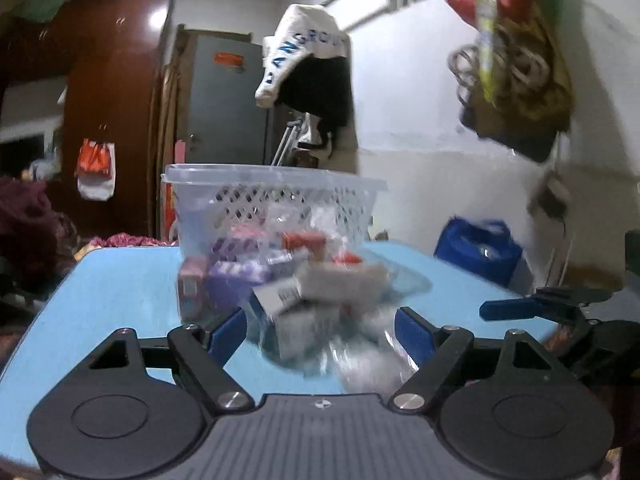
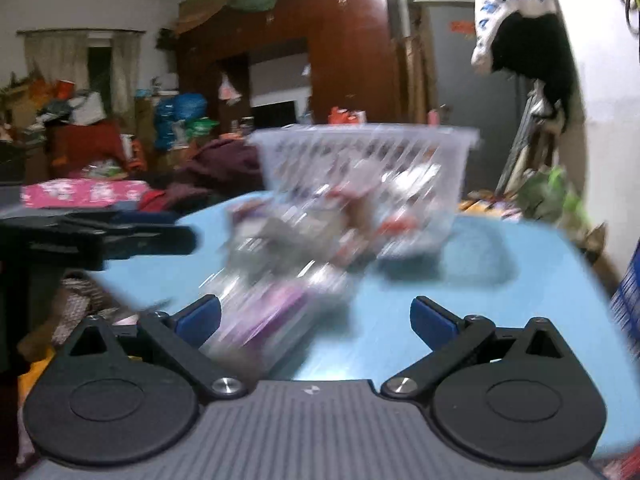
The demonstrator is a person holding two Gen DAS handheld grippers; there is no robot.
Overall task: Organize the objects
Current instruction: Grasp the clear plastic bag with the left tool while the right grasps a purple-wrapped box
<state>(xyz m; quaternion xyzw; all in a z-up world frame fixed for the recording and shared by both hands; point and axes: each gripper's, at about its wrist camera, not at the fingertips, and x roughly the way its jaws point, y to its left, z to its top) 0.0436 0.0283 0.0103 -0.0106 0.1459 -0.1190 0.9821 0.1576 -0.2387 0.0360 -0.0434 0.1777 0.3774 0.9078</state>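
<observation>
Left claw (image 1: 320, 332): blue-padded fingers spread wide, pinching nothing. Between and just ahead of them sits a heap of small boxes in clear crinkly plastic wrap (image 1: 316, 300), resting on the light-blue bench (image 1: 120, 292). Heap is blurred; boxes lie at mixed angles, no single long axis readable. One purple box, one grey-white box with a barcode label and some red-and-white ones can be made out; total count can't be told.

Right claw (image 2: 316, 320): fingers spread too, empty. The heap's near end, purple and clear wrap, lies just ahead of its left finger (image 2: 200, 316), running diagonally away toward the basket.

One translucent white lattice-sided plastic basket (image 1: 272, 204) stands upright directly behind the heap, touching it, with more small packs inside.

The right claw shows at the heap's right in the left view, beside the bench edge.
</observation>
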